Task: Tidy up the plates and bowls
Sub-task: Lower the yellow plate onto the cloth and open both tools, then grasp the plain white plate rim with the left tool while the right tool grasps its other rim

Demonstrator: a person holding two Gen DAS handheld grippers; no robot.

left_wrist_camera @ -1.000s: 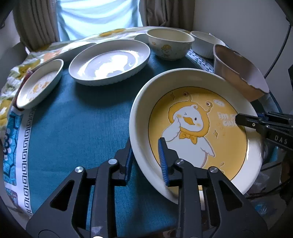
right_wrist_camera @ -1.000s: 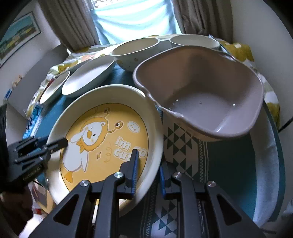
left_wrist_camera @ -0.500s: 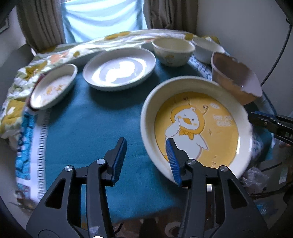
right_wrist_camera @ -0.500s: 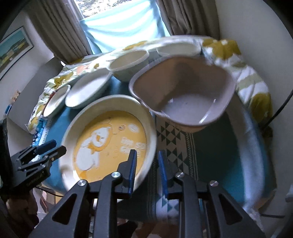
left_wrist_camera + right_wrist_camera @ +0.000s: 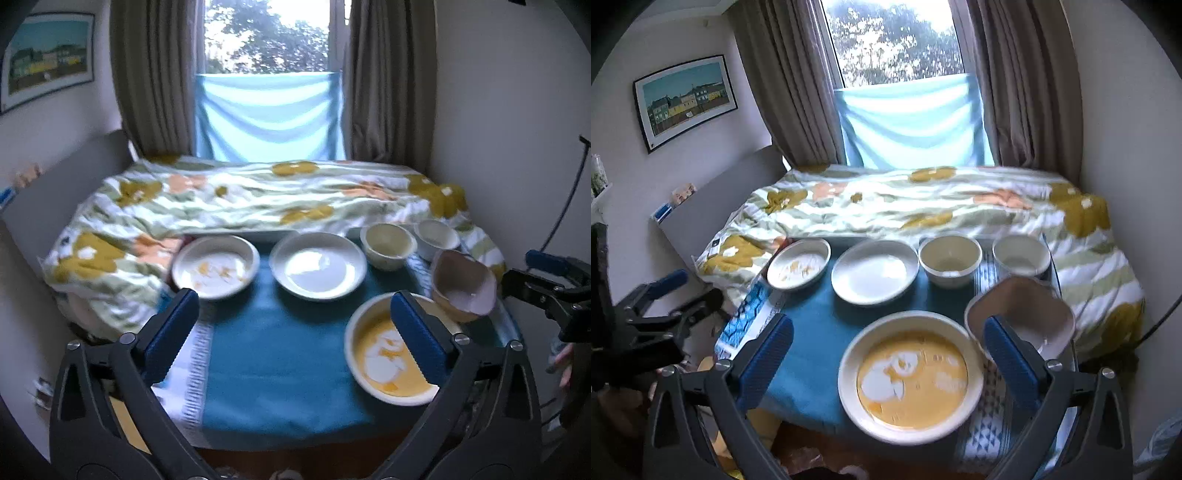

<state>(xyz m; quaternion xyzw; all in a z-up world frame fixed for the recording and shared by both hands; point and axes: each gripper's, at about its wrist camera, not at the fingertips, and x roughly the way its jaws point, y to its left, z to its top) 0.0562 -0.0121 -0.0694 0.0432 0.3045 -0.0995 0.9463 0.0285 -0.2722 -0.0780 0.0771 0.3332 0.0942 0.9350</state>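
A large yellow duck plate (image 5: 911,374) lies on the teal cloth near the front edge; it also shows in the left wrist view (image 5: 384,358). Behind it stand a small patterned plate (image 5: 798,263), a white plate (image 5: 874,271), two cream bowls (image 5: 950,260) (image 5: 1021,254) and a tilted grey-brown bowl (image 5: 1023,314). My left gripper (image 5: 295,332) is open and empty, held back above the table front. My right gripper (image 5: 888,354) is open and empty, above the duck plate.
The table carries a teal cloth (image 5: 280,343) and a floral cover (image 5: 258,199) at the back. A window with curtains (image 5: 798,81) is behind. Walls stand close on both sides. The other gripper shows at the left edge (image 5: 653,317) of the right view.
Both grippers let go of the duck plate, opened wide and pulled back and up from the table. The plate now lies flat on the cloth.
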